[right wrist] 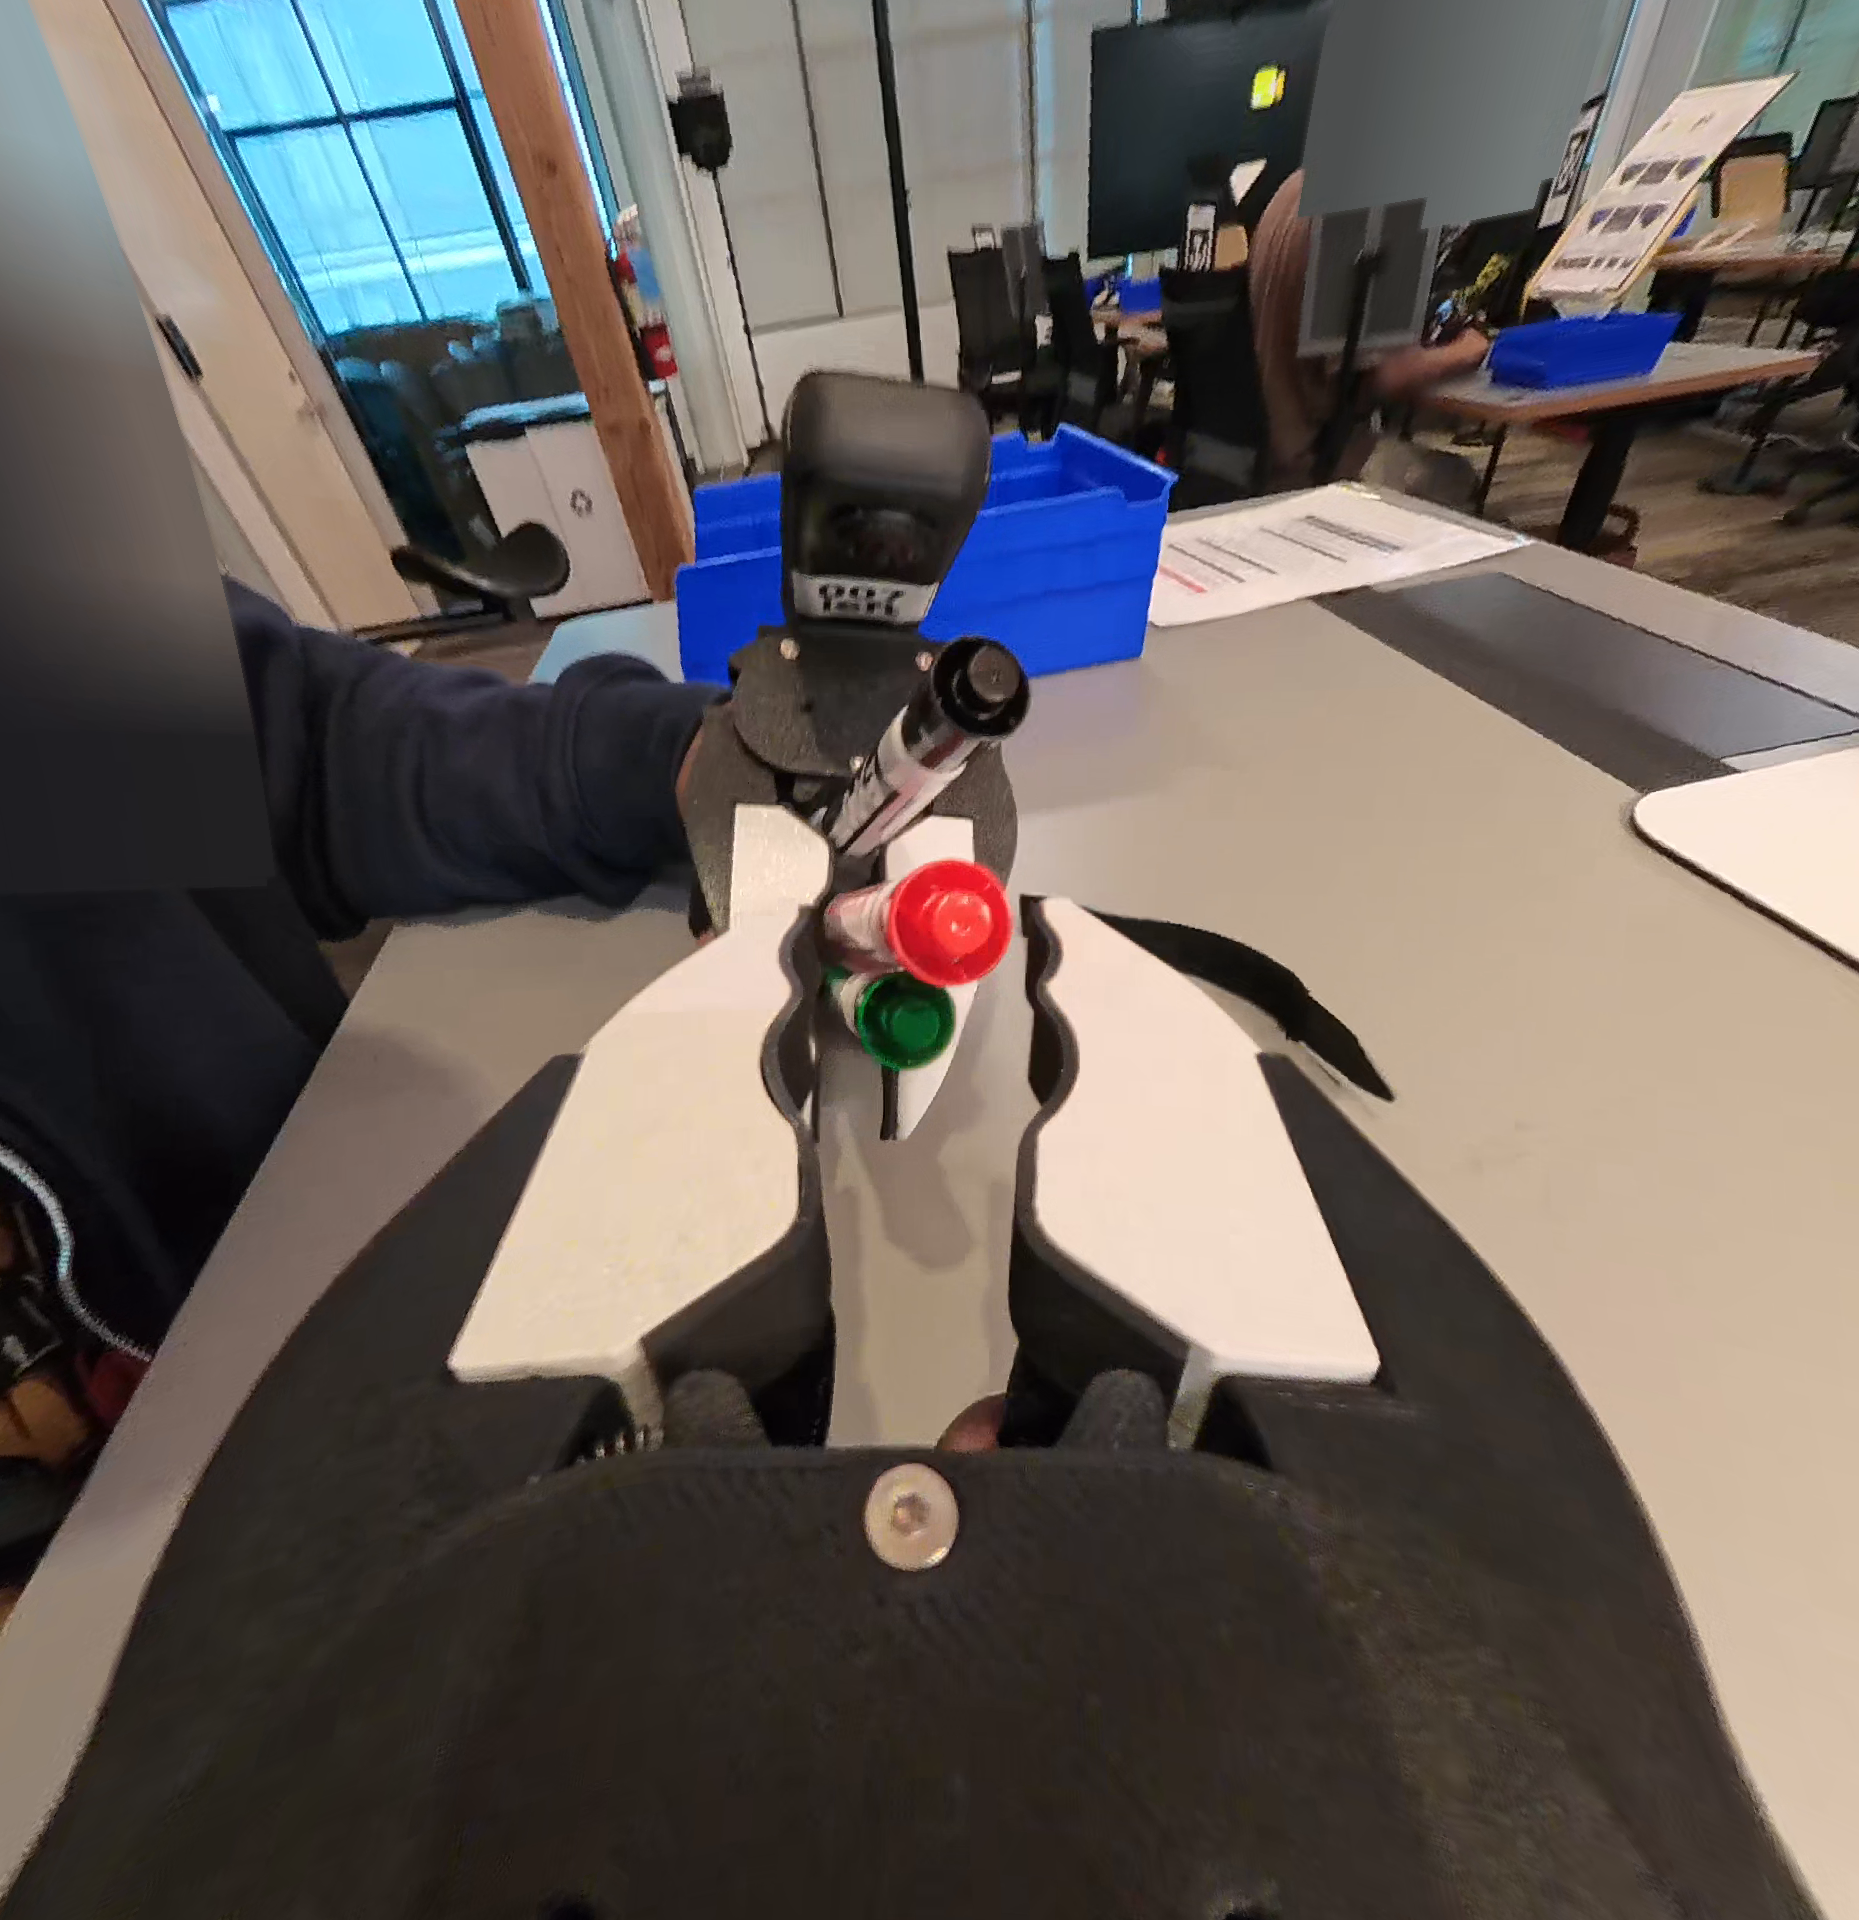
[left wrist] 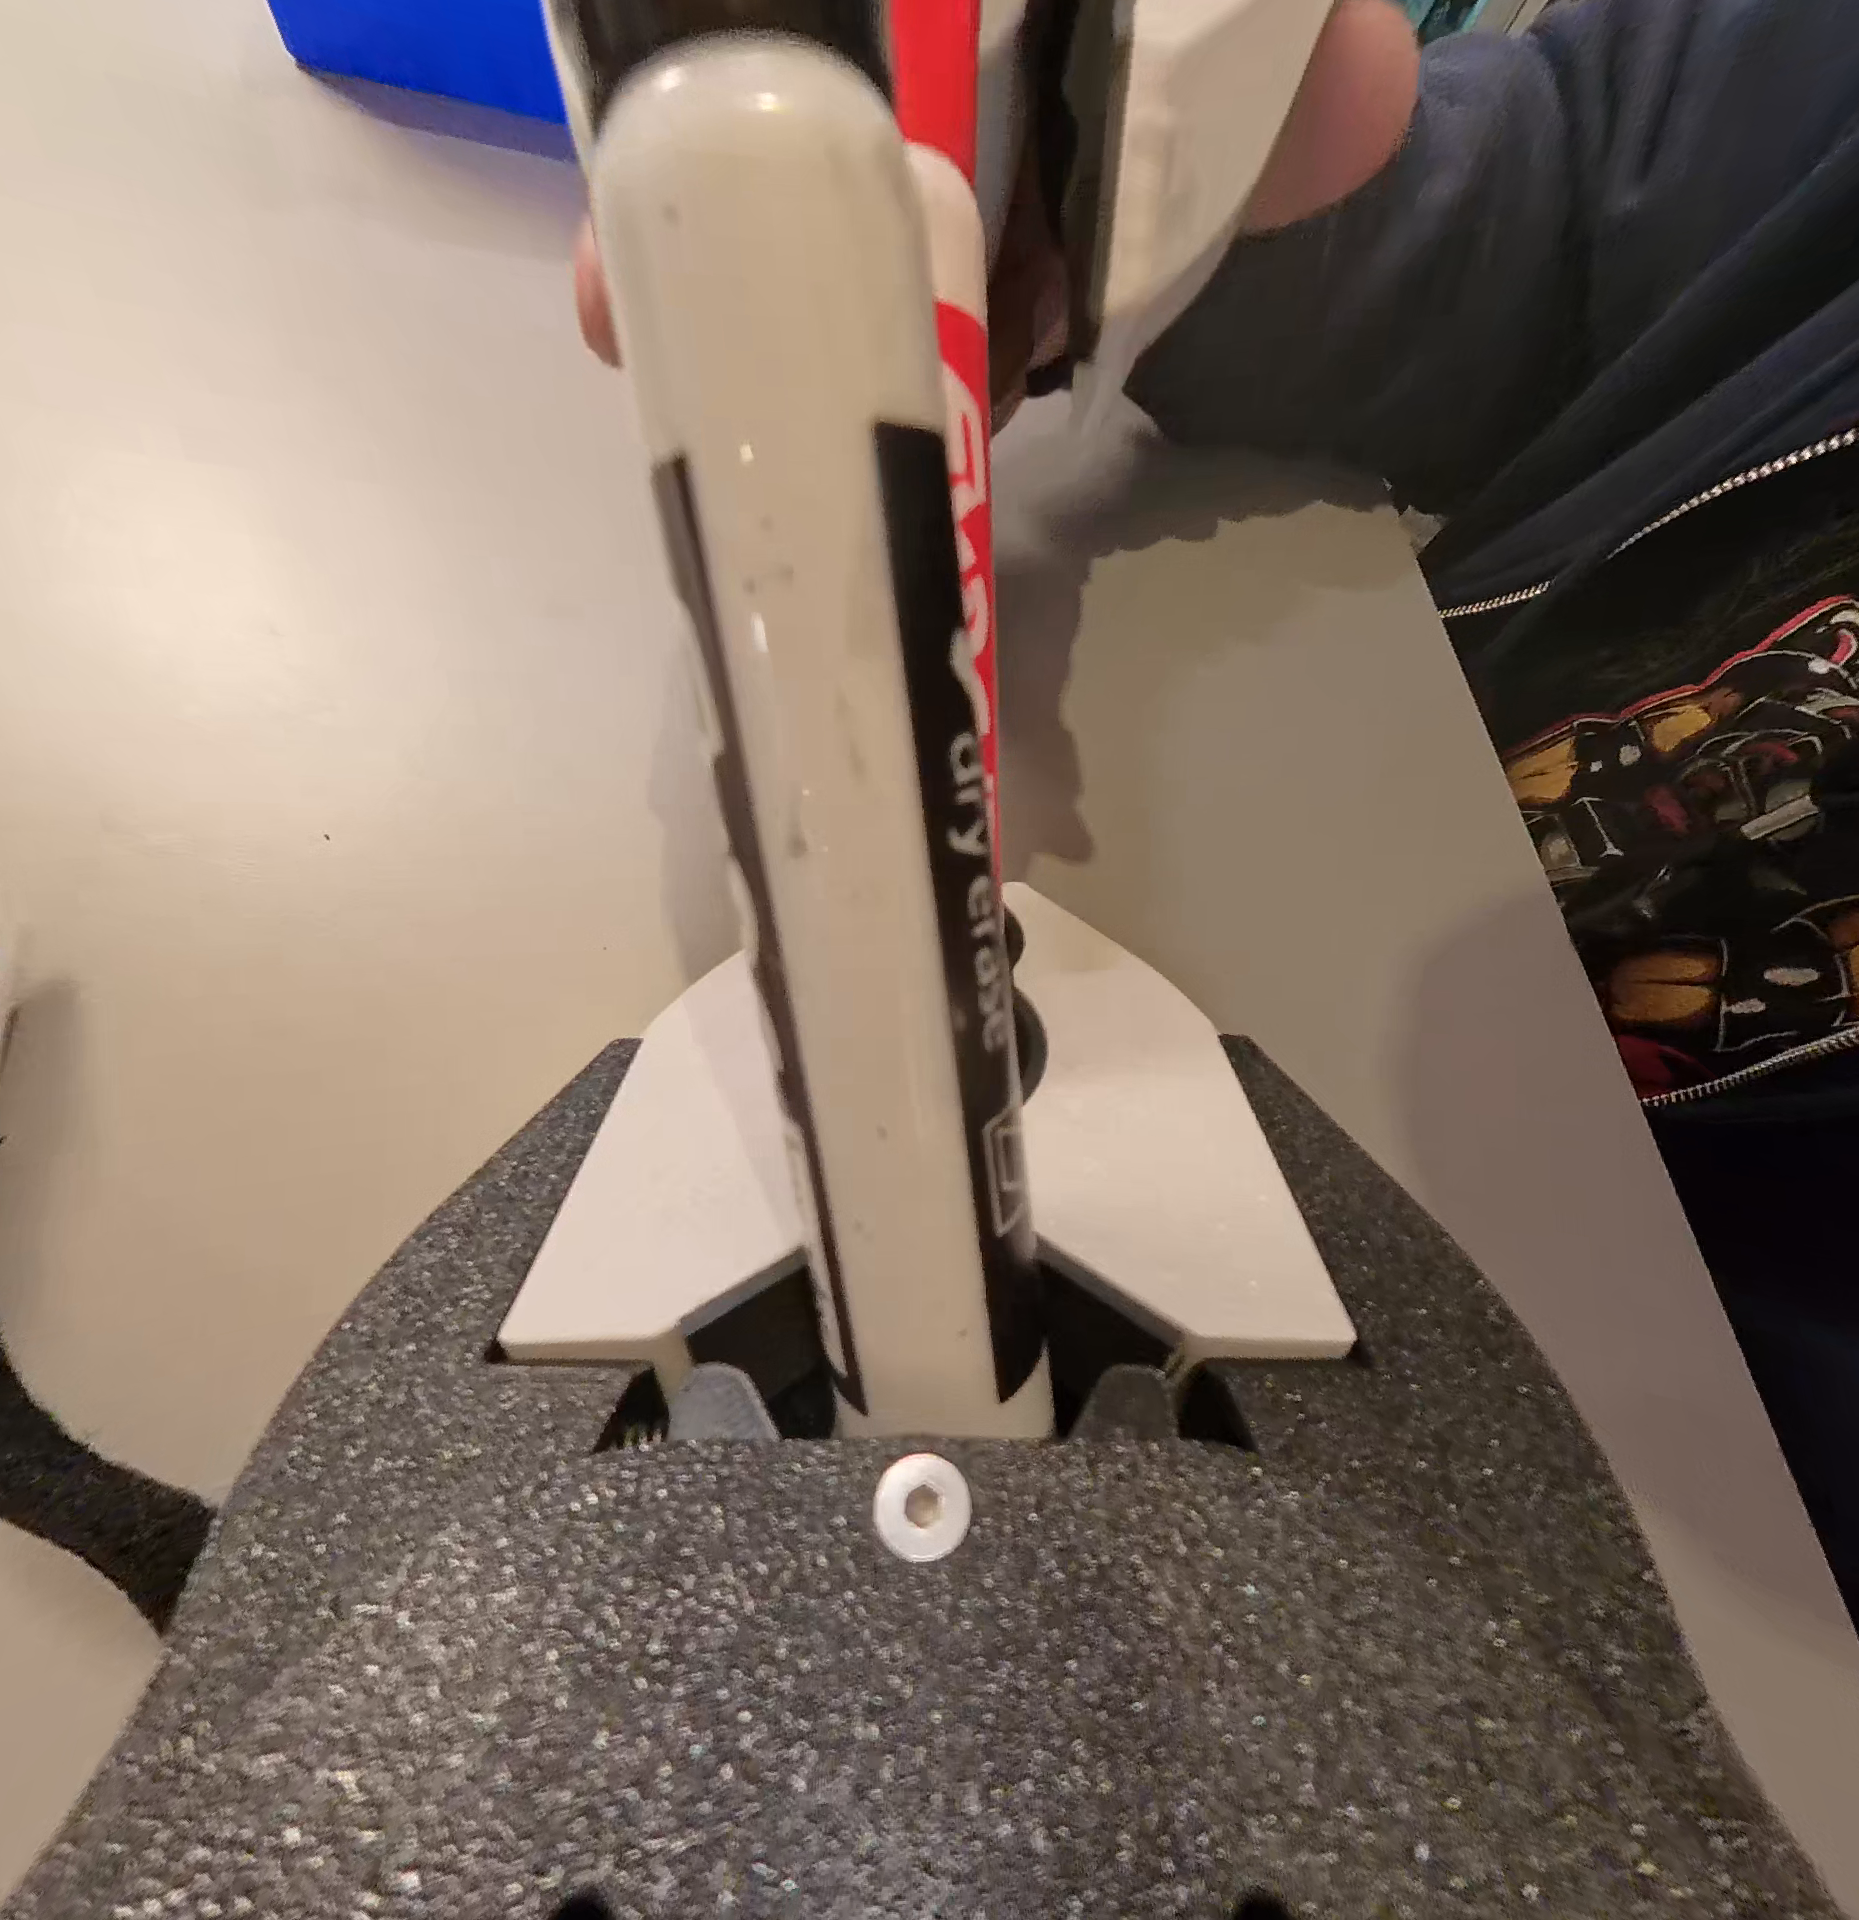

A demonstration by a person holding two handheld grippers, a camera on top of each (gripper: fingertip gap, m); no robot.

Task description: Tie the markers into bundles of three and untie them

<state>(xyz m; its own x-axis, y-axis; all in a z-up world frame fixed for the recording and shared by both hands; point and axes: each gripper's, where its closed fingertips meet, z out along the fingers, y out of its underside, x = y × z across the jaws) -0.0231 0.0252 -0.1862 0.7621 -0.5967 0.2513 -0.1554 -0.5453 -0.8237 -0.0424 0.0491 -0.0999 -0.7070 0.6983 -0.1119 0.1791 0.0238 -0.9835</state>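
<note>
My left gripper (left wrist: pixel 904 935) is shut on three markers. In the left wrist view, a white marker with a black label (left wrist: pixel 831 727) runs forward along the fingers, with a red marker (left wrist: pixel 966 499) beside it. In the right wrist view, the left gripper (right wrist: pixel 873 966) faces me with the black cap (right wrist: pixel 977 686), red cap (right wrist: pixel 951 925) and green cap (right wrist: pixel 904 1023) sticking out. My right gripper (right wrist: pixel 920 935) is open, with its fingertips on either side of the red and green caps. A black strap (right wrist: pixel 1268 987) lies loose on the table.
A blue bin (right wrist: pixel 1050 561) stands behind the left gripper on the grey table (right wrist: pixel 1320 831). Papers (right wrist: pixel 1309 551) and a white board (right wrist: pixel 1787 842) lie to the right. The person's dark sleeve (left wrist: pixel 1527 260) is close, and the table edge (left wrist: pixel 1527 831) runs along the right. The strap's end (left wrist: pixel 31 1455) shows at the left. The gap from one gripper's tips to the other's is roughly 9 cm. The black strap (right wrist: pixel 1268 987) is about 15 cm from both grippers' fingertips.
</note>
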